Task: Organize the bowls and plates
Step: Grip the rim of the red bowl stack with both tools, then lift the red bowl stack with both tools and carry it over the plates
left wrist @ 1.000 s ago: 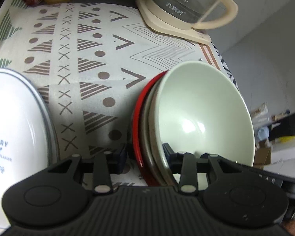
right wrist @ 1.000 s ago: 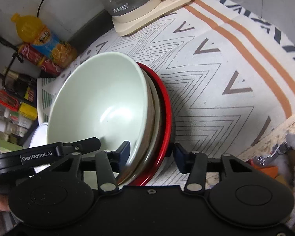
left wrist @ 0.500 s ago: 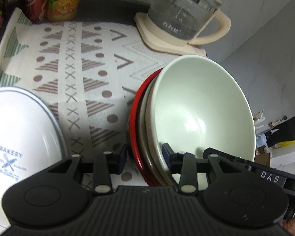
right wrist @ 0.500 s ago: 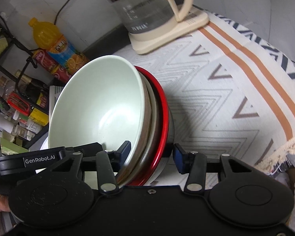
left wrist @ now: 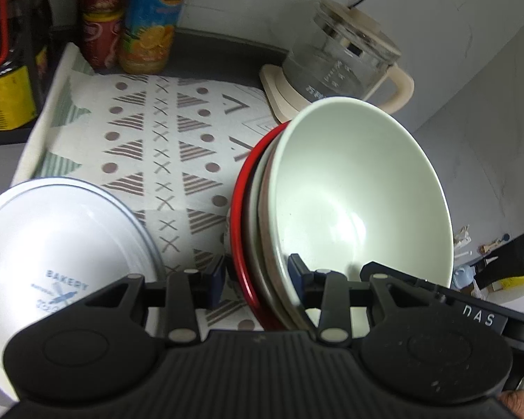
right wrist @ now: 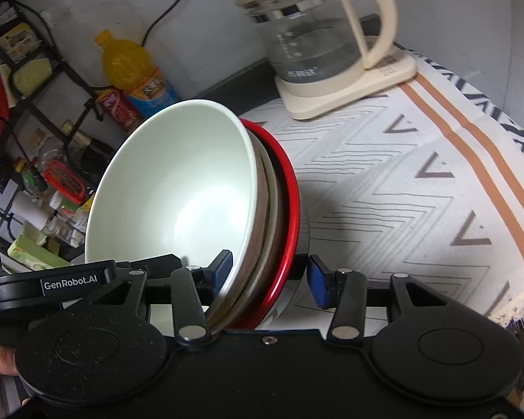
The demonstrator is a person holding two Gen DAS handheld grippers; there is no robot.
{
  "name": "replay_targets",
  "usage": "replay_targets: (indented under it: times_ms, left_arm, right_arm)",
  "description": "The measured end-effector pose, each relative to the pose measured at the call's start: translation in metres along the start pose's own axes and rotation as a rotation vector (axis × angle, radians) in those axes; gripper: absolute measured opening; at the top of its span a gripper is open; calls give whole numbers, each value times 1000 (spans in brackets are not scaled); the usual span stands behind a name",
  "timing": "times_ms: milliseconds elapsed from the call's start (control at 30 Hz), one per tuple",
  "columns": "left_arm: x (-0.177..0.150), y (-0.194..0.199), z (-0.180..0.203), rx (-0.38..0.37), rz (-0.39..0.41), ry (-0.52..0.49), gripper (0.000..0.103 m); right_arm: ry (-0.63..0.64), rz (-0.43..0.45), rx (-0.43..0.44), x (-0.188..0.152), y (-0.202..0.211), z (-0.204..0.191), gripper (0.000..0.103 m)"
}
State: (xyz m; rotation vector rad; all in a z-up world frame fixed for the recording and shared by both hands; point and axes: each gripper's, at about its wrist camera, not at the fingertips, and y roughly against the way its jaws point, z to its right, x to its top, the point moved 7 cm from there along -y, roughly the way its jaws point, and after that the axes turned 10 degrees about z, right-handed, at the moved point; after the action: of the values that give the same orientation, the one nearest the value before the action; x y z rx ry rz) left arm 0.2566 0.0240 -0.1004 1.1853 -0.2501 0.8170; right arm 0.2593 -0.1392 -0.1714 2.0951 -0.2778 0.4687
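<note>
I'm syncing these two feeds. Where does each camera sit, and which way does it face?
Left wrist: on the left gripper, looking down along its fingers at the bowl stack and white plate; fingertip lower right.
Right wrist: on the right gripper, facing that stack from its other side; hand lower left.
Shared: stack, kettle, juice bottle.

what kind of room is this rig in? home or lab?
Most likely a home kitchen counter. A glass electric kettle with a cream handle sits on a patterned cloth, an orange juice bottle stands against the wall, and a black wire shelf of jars and packets stands beside it.
</note>
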Motion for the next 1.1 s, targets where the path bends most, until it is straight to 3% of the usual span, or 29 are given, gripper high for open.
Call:
replay_targets:
  times_ms: [533,1100]
  left_arm:
    - [6,39,-36,71,72,68,37]
    - [-6,91,-98,189,136,180,37]
  right_arm:
    - [70,-16,88,-3,-7,-48,46]
    - [167,-83,205,-31,-27,-116,46]
